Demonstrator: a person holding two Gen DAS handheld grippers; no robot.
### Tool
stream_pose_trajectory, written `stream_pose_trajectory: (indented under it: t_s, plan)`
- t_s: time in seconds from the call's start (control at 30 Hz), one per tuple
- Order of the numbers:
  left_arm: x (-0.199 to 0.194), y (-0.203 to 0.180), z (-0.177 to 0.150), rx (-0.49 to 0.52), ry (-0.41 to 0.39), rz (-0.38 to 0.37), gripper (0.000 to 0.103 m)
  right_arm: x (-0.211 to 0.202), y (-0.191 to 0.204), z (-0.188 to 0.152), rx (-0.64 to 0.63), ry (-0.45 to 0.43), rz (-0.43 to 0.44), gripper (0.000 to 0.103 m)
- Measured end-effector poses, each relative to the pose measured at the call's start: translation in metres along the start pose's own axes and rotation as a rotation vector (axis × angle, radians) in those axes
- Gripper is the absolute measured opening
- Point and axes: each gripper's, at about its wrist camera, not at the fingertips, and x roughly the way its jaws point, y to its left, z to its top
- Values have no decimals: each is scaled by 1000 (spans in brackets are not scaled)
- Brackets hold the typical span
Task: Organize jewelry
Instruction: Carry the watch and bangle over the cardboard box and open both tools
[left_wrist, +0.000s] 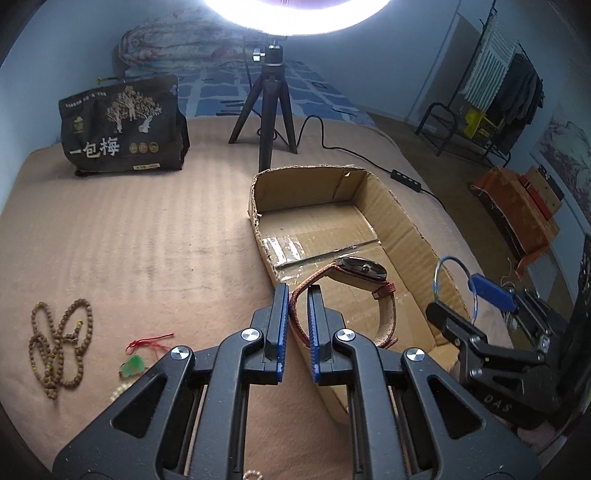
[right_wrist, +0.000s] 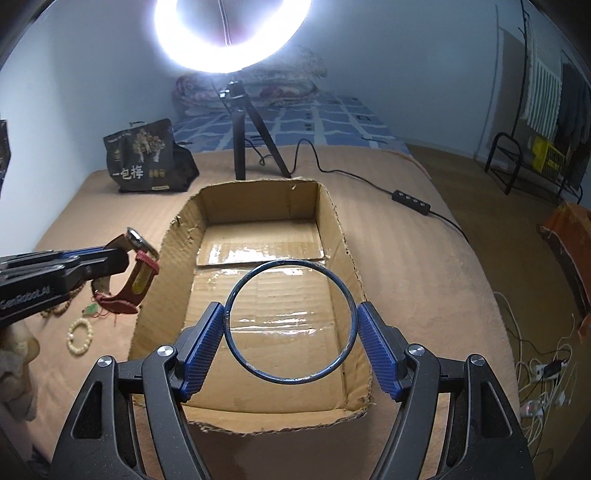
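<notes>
An open cardboard box (left_wrist: 402, 225) (right_wrist: 340, 229) lies on the tan bed cover. My left gripper (left_wrist: 298, 295) is shut on the red strap of a wristwatch (left_wrist: 360, 271) (right_wrist: 138, 258) and holds it above the box's left wall. My right gripper (right_wrist: 290, 321) grips a blue bangle (right_wrist: 290, 321) (left_wrist: 448, 275) across its width, above the inside of the box. A brown bead necklace (left_wrist: 59, 343), a green pendant on red cord (left_wrist: 133, 365) (right_wrist: 90, 311) and a cream bead bracelet (right_wrist: 79, 336) lie on the cover left of the box.
A ring light on a black tripod (left_wrist: 271, 107) (right_wrist: 245, 140) stands behind the box, its cable and switch (left_wrist: 406, 179) trailing right. A dark snack bag (left_wrist: 122, 127) (right_wrist: 144, 158) sits at the back left. The bed's right edge drops to floor with cables (right_wrist: 543, 369).
</notes>
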Motion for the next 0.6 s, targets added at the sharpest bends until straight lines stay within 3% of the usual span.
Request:
stream_pose_trajectory:
  t_s: [0.17, 0.3, 0.6]
  plan:
    - [10, -3, 5, 2, -9, 4, 10, 5, 1, 2, -1, 13, 5, 73]
    - [13, -4, 6, 15, -13, 0, 30, 10, 8, 1, -46, 33, -16, 74]
    - [-3, 7, 10, -4, -48, 25, 31, 6, 8, 2, -48, 30, -33, 75]
